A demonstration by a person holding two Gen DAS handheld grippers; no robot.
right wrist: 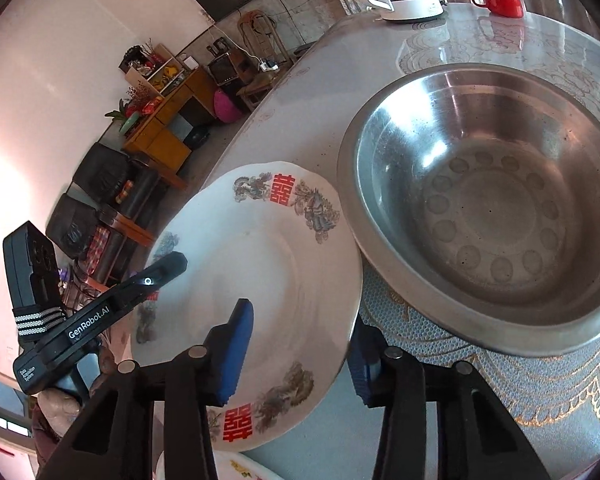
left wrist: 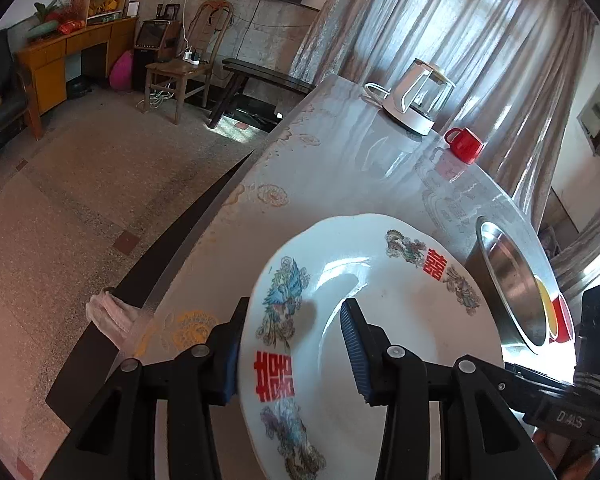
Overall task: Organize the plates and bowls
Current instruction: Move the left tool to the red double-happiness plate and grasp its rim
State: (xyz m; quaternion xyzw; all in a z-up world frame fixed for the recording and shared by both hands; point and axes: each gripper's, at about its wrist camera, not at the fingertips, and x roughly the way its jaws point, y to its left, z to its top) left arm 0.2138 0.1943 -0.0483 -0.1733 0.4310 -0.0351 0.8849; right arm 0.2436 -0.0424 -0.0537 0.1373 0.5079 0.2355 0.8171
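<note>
Where curtains (left wrist: 440,40) hang, glossy patterned table (left wrist: 340,168).

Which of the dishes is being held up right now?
The white plate with red characters; both tools grip its rim. The steel bowl rests on the table, untouched.

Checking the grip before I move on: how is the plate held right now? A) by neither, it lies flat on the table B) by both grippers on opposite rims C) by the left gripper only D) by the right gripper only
B: the left gripper and the right gripper each have one pad over and one under the plate rim, beside the steel bowl.
</note>
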